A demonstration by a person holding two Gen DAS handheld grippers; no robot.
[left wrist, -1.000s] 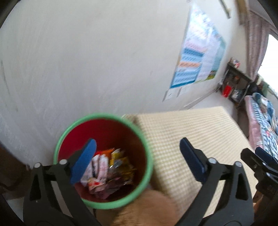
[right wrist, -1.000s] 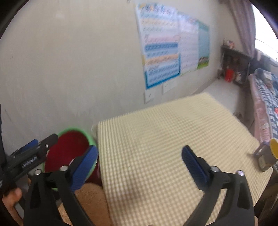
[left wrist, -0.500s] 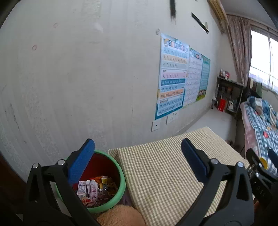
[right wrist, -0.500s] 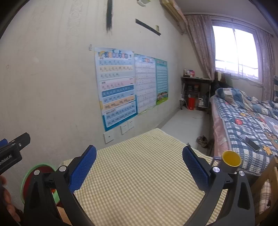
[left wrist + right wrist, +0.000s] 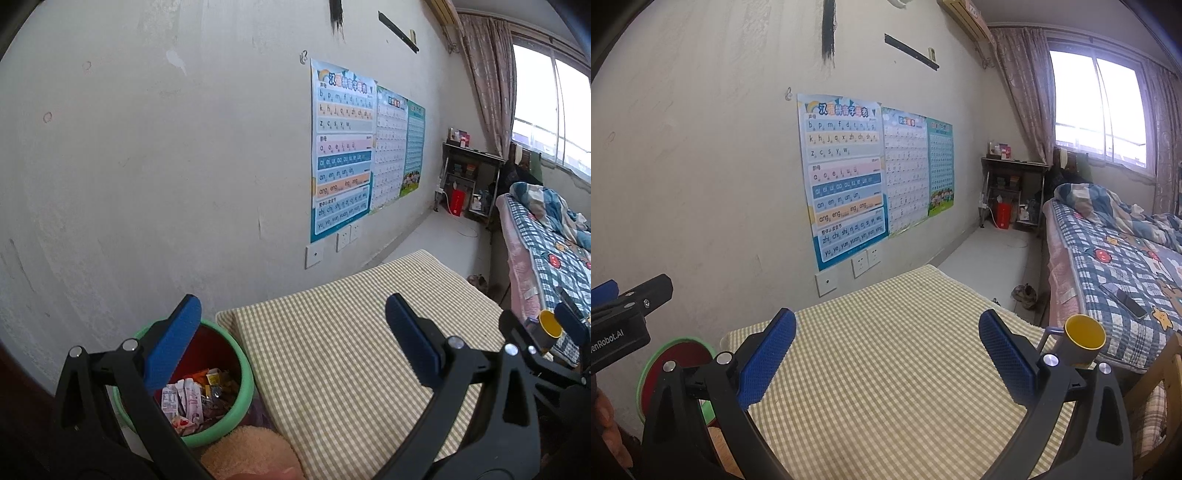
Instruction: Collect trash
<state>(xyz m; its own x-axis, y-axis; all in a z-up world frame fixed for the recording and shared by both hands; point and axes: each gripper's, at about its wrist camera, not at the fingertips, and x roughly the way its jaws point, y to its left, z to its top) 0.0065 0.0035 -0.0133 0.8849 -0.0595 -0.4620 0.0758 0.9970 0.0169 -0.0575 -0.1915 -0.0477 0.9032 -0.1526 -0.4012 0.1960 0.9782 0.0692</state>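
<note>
A red bin with a green rim (image 5: 236, 373) stands on the floor at the table's left end, against the wall. It holds several snack wrappers (image 5: 188, 400). It shows at the lower left of the right wrist view (image 5: 670, 354). My left gripper (image 5: 291, 341) is open and empty, raised above the bin and the table's left edge. My right gripper (image 5: 886, 354) is open and empty above the checked tablecloth (image 5: 886, 376). The left gripper's body shows at the left edge of the right wrist view (image 5: 620, 321).
A yellow cup (image 5: 1082, 339) stands at the table's right edge. A fuzzy peach cushion (image 5: 251, 454) lies below the bin. A bed with a plaid quilt (image 5: 1115, 258) is to the right. Posters (image 5: 846, 177) hang on the wall behind the table.
Both grippers have risen and tilted up from looking down at the bin and table. The view now takes in the wall and room. Both stay open and empty.
</note>
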